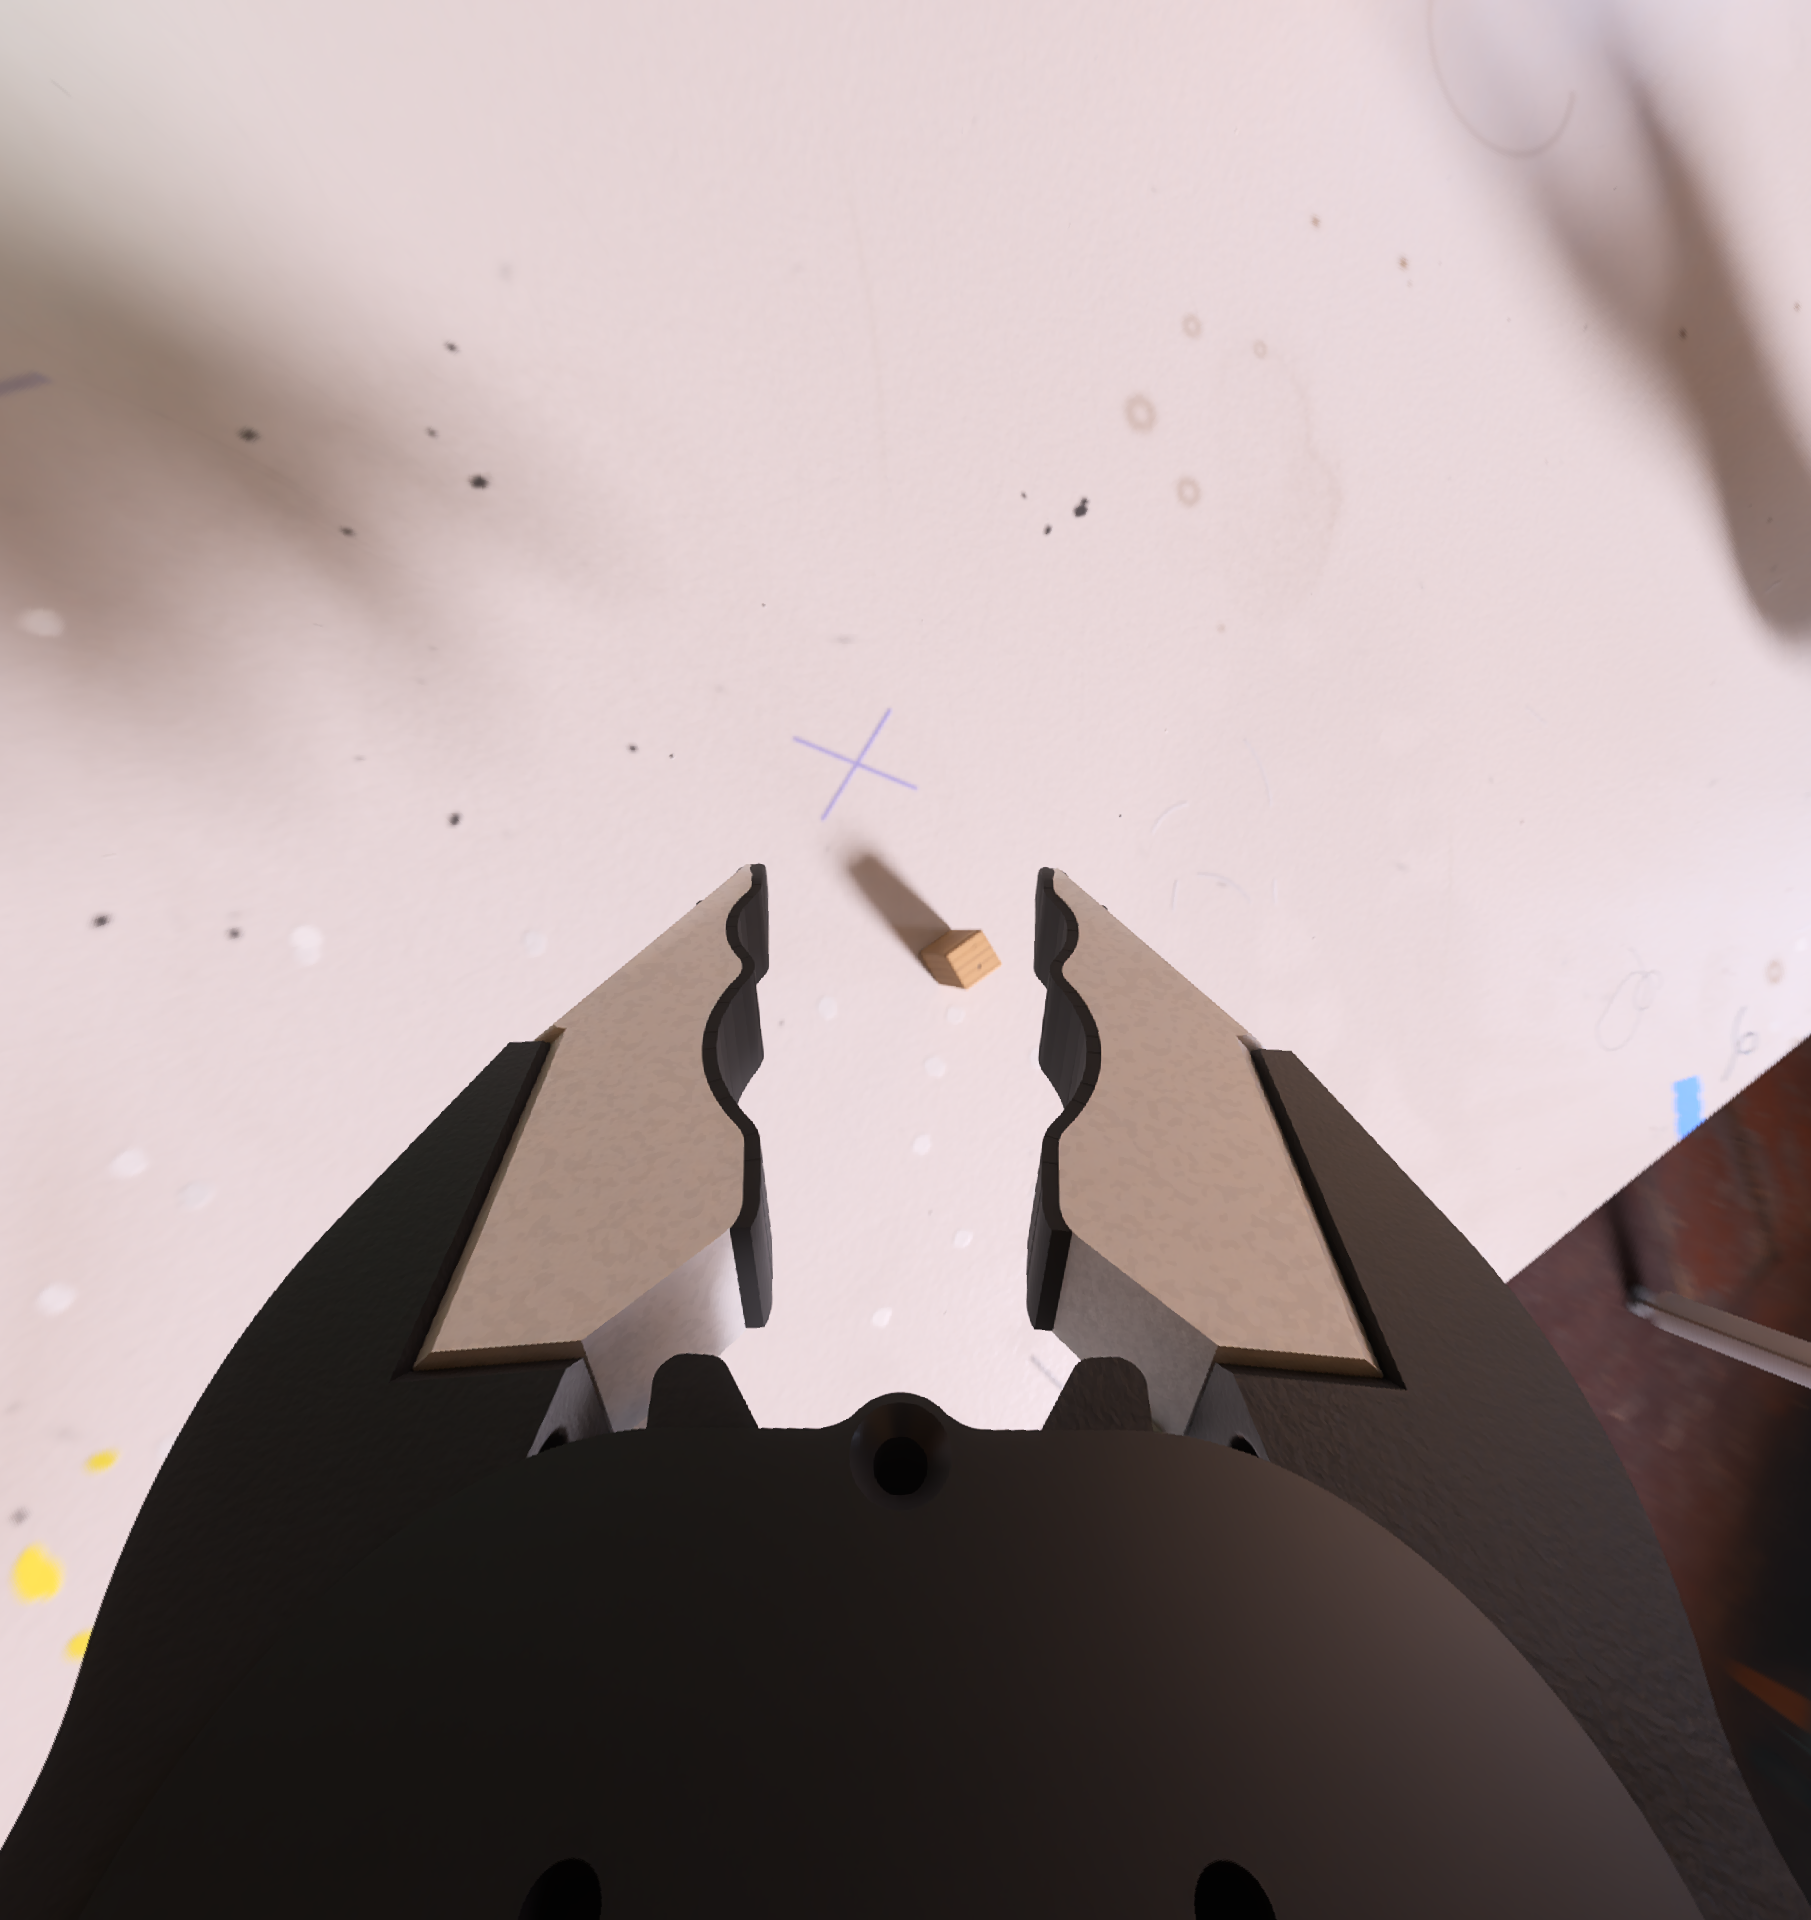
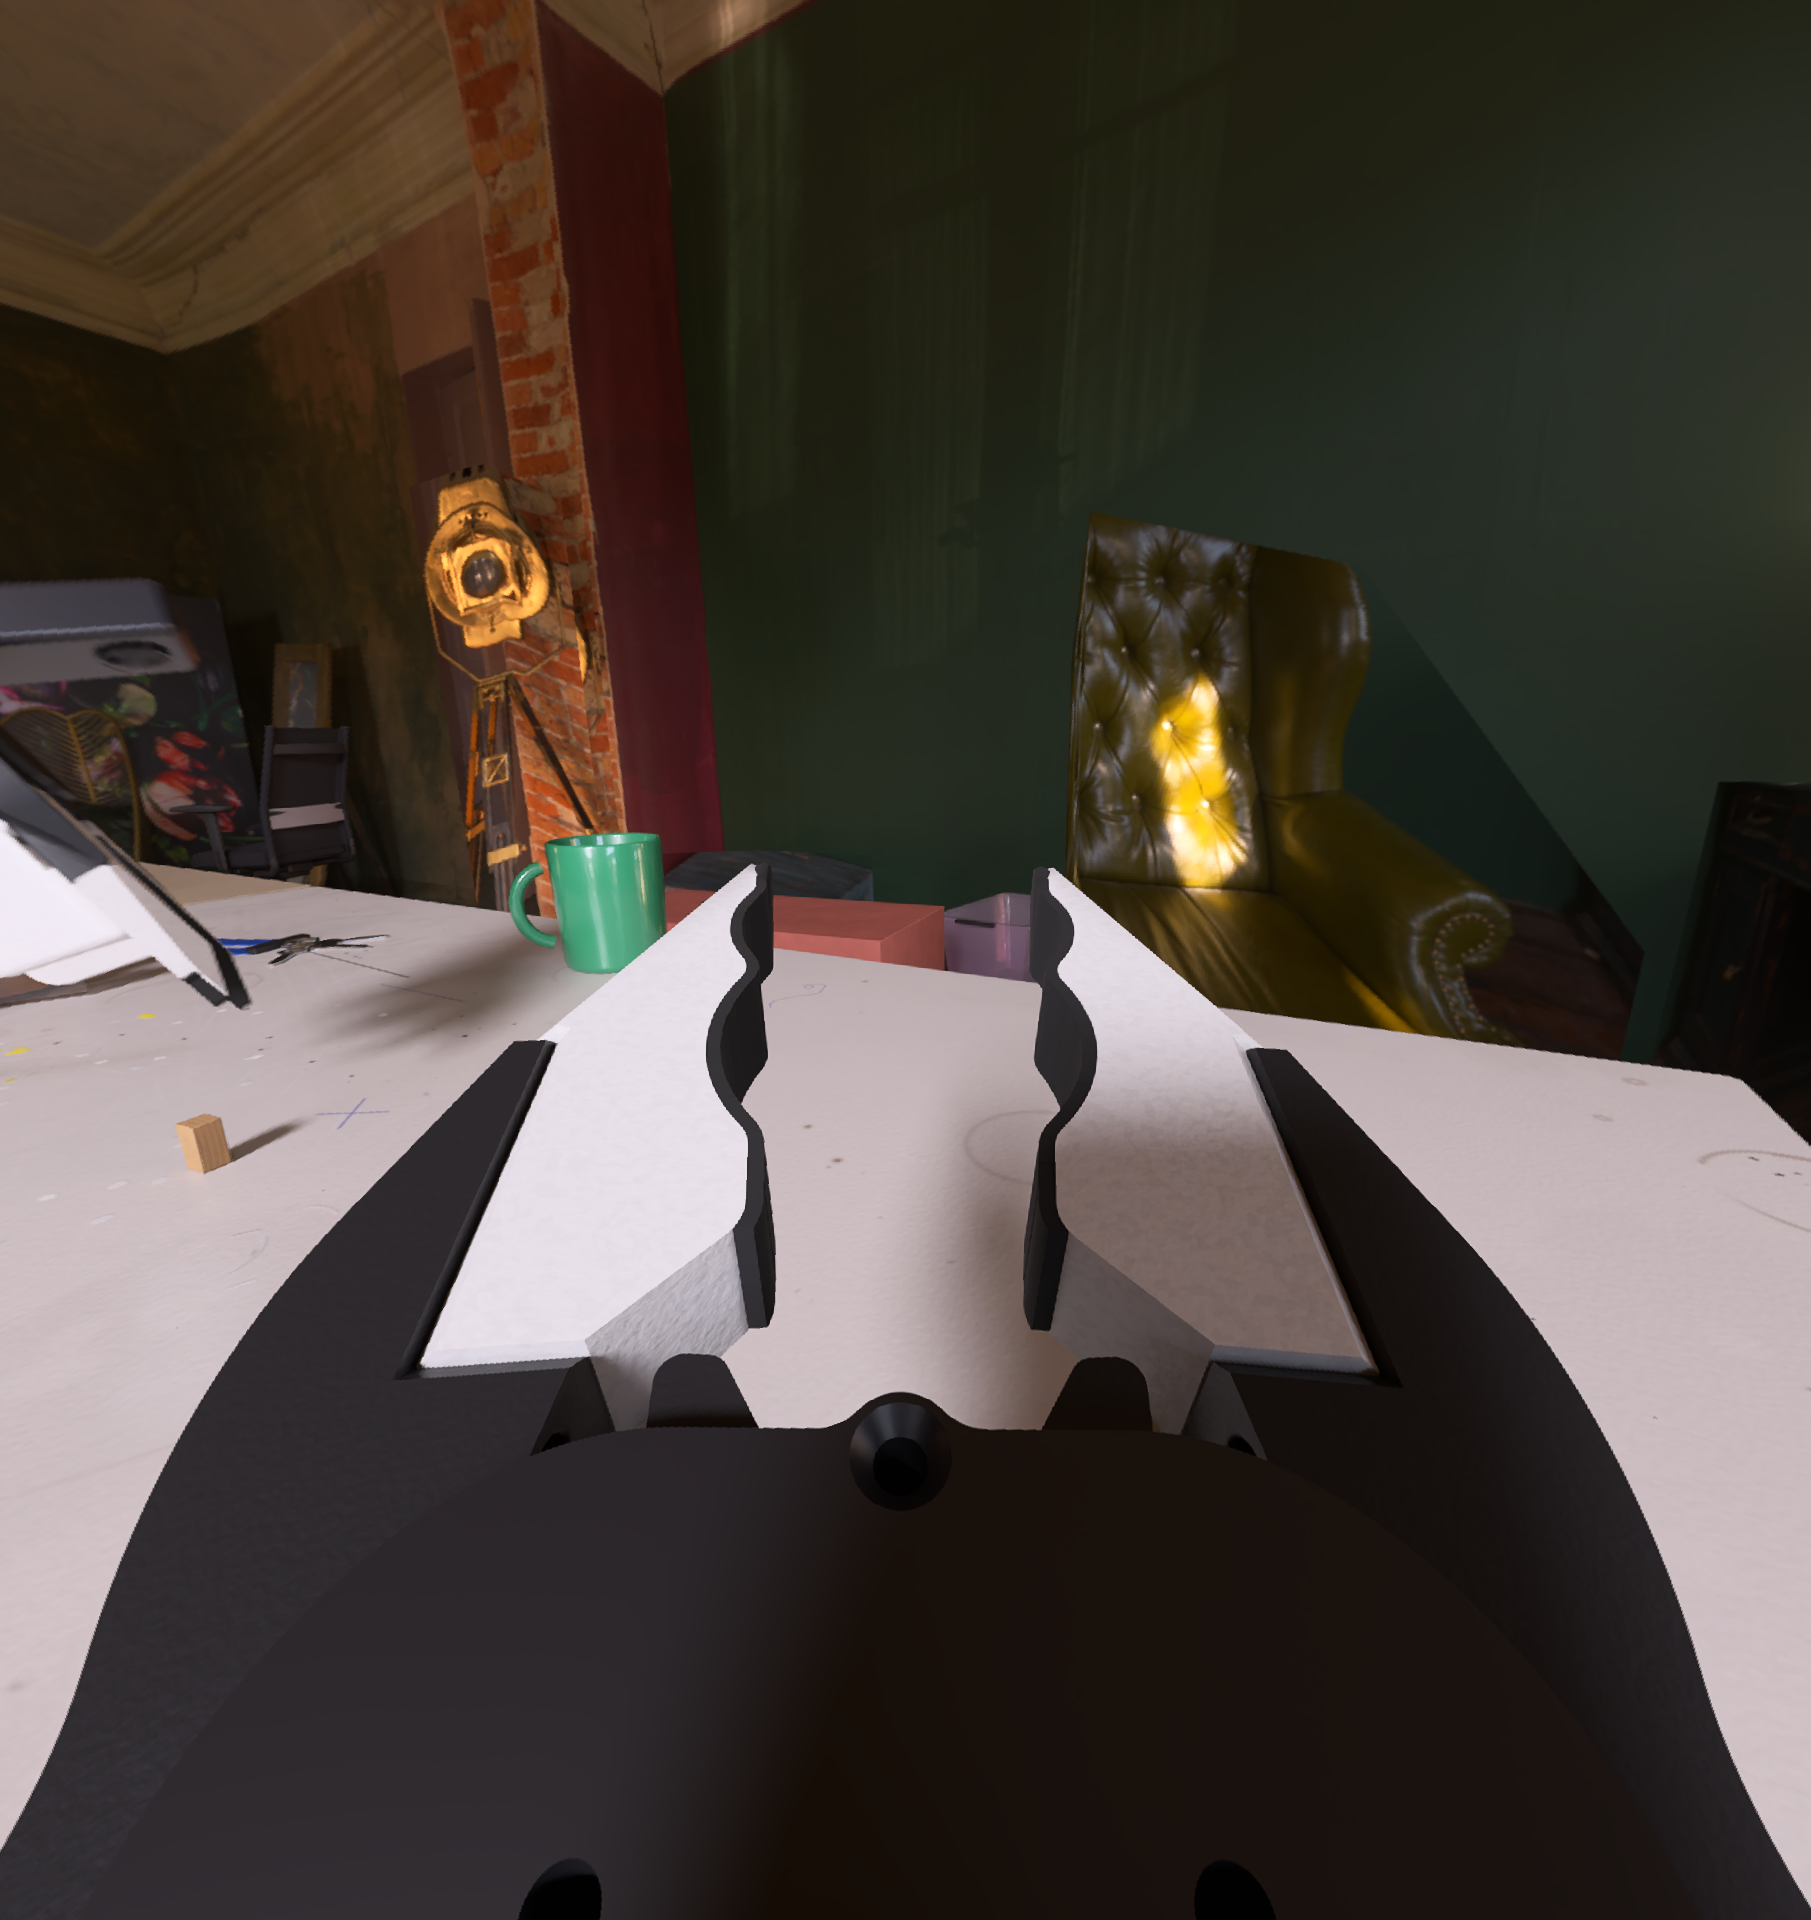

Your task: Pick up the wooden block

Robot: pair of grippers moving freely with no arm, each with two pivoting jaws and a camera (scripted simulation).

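While the right gripper (image 2: 901, 914) is idling wide and well off, the block (image 1: 961, 957) is lying on the table (image 1: 1296, 644) below the wide left gripper (image 1: 901, 904), slightly right of centre.

Left wrist view: camera mounted behind the left claw (image 1: 901, 883), high above the pale, paint-speckled counter (image 1: 568, 312), facing steeply down along the two fingers; the small light-wood cube (image 1: 961, 957) appears far below, between the fingertips.

Right wrist view: camera mounted behind the right claw (image 2: 901, 883), low and close to the counter (image 2: 1503, 1195), facing nearly level across it toward the dark green wall (image 2: 1296, 312).

Shared ground: the small light-wood cube (image 2: 203, 1142), the thin blue pencilled cross (image 1: 855, 764) near it (image 2: 352, 1113), and the surrounding counter. The left claw (image 2: 226, 992) shows at the right view's left edge, above the counter.
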